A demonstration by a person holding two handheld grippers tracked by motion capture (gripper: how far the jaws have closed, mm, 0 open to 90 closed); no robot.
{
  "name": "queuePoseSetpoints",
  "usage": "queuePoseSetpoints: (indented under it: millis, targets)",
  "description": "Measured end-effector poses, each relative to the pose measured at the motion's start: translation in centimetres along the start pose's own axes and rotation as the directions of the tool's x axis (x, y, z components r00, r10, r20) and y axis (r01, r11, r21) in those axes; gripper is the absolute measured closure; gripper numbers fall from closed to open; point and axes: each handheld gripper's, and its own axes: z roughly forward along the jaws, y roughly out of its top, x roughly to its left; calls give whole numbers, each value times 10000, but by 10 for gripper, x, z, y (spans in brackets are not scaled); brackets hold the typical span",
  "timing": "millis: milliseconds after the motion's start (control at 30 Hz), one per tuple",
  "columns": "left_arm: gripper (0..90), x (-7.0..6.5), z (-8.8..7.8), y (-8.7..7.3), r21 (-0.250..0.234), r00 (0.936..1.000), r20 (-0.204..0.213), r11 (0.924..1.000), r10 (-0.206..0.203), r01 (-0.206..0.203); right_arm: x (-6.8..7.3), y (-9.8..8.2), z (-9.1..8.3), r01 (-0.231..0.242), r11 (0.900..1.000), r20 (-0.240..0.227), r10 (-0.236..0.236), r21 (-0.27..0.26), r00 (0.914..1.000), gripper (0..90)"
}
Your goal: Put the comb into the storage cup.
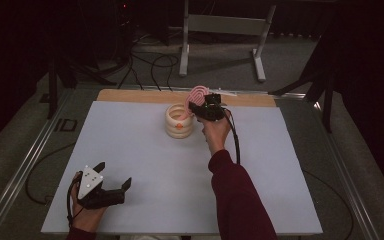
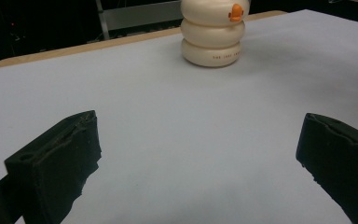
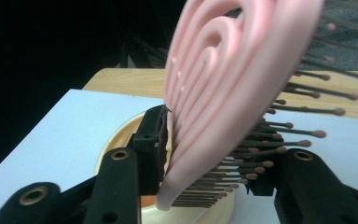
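A pink hairbrush (image 1: 197,94) with dark bristles stands tilted, its handle down inside a cream ringed holder (image 1: 179,128) at the back middle of the white mat. My right gripper (image 1: 200,108) is beside the holder's rim. In the right gripper view the brush (image 3: 223,79) sits between the jaws of that gripper (image 3: 209,163): one pad lies against its smooth back, the bristle tips reach the other. The holder's rim (image 3: 116,135) lies just below. My left gripper (image 1: 114,174) rests open near the mat's front left, and in its own view (image 2: 198,140) faces the holder (image 2: 213,42).
The white mat (image 1: 145,190) covers a wooden table whose bare strip (image 1: 130,96) runs along the back. A small orange mark (image 2: 235,12) is on the holder's side. Cables and a grey metal stand (image 1: 220,30) are on the floor beyond.
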Motion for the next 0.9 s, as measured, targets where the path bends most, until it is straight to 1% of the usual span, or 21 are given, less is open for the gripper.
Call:
queuePoseSetpoints:
  millis: [67, 200, 233, 333, 400, 433, 467, 500, 533, 600, 667, 700, 800, 900]
  targets:
    - [3, 0, 0, 0, 3, 10000, -4, 10000, 3, -3, 1, 0, -1, 192, 9998, 158, -192, -13, 9997, 496]
    - [3, 0, 0, 0, -2, 10000, 1, 10000, 6, -6, 0, 1, -2, 441, 9989, 322, -447, 186, 9985, 444]
    - [3, 0, 0, 0, -1, 10000, 1, 10000, 4, -4, -1, 1, -2, 469, 9986, 250, -474, 227, 9986, 433]
    - [3, 0, 0, 0, 10, 10000, -7, 10000, 5, -5, -2, 1, -3, 635, 9977, 275, -642, 253, 9976, 363]
    - [3, 0, 0, 0, 9, 10000, -11, 10000, 3, -3, -2, 1, -4, 751, 9968, 124, -754, 274, 9971, 327]
    - [3, 0, 0, 0, 4, 10000, -13, 10000, -2, 2, -2, 1, -4, 874, 9957, 82, -877, 310, 9961, 312]
    - [3, 0, 0, 0, 4, 10000, -13, 10000, -2, 2, -2, 1, -4, 874, 9957, 82, -877, 310, 9961, 312]
    - [3, 0, 0, 0, 13, 10000, -5, 10000, 10, -10, -1, 1, -5, 1000, 9944, 84, -1003, 334, 9949, 296]
    - [3, 0, 0, 0, 17, 10000, -1, 10000, 19, -19, -1, 2, -6, 1259, 9912, 79, -1263, 396, 9920, 272]
    - [3, 0, 0, 0, 10, 10000, -5, 10000, 14, -14, -1, 2, -7, 1355, 9897, 59, -1359, 469, 9907, 255]
    - [3, 0, 0, 0, -2, 10000, -18, 10000, -2, 2, 0, 2, -9, 1435, 9883, -68, -1433, 514, 9897, 238]
    - [3, 0, 0, 0, 3, 10000, -20, 10000, -7, 7, 0, 2, -9, 1541, 9866, -77, -1539, 533, 9881, 225]
    - [3, -1, 0, 0, 3, 10000, -14, 10000, 0, 0, 1, 1, -11, 1855, 9806, 123, -1866, 630, 9824, 178]
    - [3, -1, 0, 0, 16, 10000, -14, 10000, 11, -11, 0, 1, -12, 1888, 9795, 204, -1906, 701, 9815, 148]
